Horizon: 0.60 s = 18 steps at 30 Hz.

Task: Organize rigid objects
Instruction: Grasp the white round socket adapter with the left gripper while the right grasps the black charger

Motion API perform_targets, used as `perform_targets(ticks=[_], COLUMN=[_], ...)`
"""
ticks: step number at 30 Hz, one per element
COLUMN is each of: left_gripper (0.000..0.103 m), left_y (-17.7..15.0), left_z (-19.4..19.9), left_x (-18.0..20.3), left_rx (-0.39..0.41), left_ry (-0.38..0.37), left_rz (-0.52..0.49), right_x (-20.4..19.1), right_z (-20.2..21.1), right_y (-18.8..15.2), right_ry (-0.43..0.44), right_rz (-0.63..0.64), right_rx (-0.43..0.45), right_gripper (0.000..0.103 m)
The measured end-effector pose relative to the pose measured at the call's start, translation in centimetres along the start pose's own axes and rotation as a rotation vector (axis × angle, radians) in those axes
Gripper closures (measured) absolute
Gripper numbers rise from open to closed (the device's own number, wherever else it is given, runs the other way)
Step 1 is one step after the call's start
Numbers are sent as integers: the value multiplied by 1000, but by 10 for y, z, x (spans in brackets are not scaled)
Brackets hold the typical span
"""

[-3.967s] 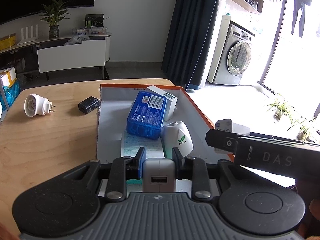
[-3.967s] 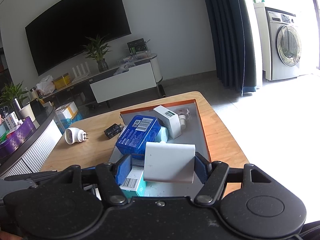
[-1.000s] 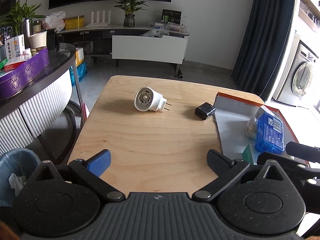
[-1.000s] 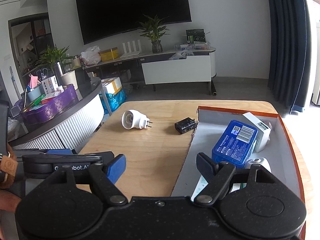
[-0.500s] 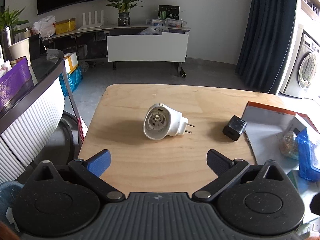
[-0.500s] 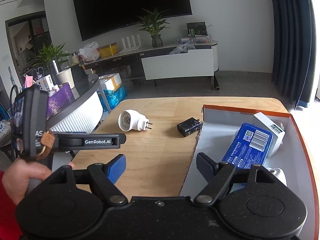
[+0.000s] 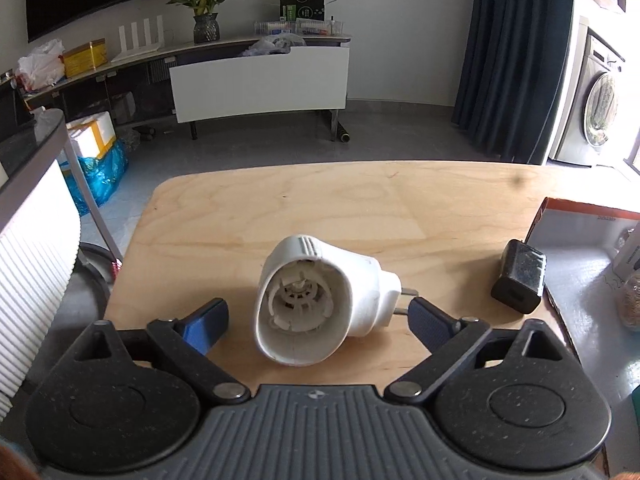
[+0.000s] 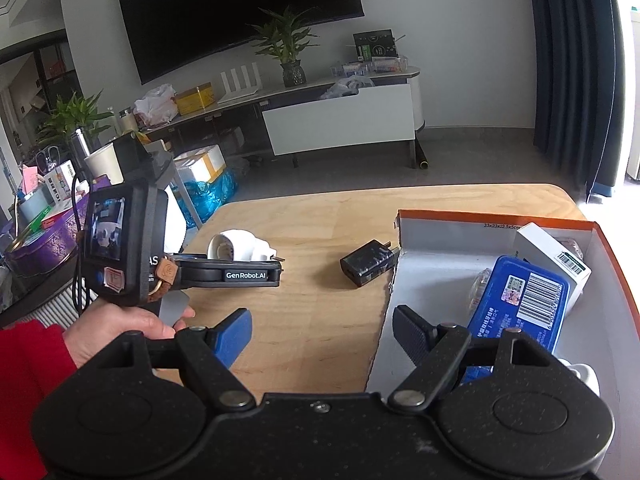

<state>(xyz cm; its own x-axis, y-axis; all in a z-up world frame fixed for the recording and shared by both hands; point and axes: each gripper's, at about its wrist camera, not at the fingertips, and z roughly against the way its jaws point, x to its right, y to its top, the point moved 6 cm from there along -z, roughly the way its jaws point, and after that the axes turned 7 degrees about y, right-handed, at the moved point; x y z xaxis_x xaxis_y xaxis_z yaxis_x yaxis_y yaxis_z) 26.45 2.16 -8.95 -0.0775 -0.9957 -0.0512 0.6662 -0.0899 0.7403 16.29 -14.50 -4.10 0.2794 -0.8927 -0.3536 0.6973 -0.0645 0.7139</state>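
A white plug-in device (image 7: 316, 300) with two metal prongs lies on the wooden table (image 7: 360, 208); it also shows in the right wrist view (image 8: 240, 246). My left gripper (image 7: 316, 316) is open, one finger on each side of the device, not closed on it. A black charger (image 7: 520, 282) lies to its right beside the orange-rimmed box (image 7: 580, 210); the charger also shows in the right wrist view (image 8: 368, 263). My right gripper (image 8: 322, 334) is open and empty above the box's left edge (image 8: 390, 292).
The box holds a blue tin (image 8: 524, 300), a white carton (image 8: 554, 258) and a small clear jar (image 7: 630, 304). The table's left edge drops to the floor beside a white ribbed counter (image 7: 28, 280). A TV bench stands behind.
My left gripper moved forward and now straddles the white plug-in device. My right gripper stayed open near the box. Four seconds ago both grippers held white items over the box.
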Motion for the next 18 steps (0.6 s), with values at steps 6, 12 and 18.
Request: perform_targets(ticks=[6,12,18], left_gripper=[32,32,32], left_y=[-3,0,5], left_z=[10,34,76], left_x=[-3,-7,-3], left_rx=[34,56,65], left_ry=[-12,-17,-62], left_rz=[9,48,83], right_x=[-1,6,17], right_z=[-21,-33,-59], right_y=[6,13,22], right_ry=[-19,-39,-79], right_rz=[-8,-56,-113], right_rx=[-9,-2,-20], right_gripper=[12,12,12])
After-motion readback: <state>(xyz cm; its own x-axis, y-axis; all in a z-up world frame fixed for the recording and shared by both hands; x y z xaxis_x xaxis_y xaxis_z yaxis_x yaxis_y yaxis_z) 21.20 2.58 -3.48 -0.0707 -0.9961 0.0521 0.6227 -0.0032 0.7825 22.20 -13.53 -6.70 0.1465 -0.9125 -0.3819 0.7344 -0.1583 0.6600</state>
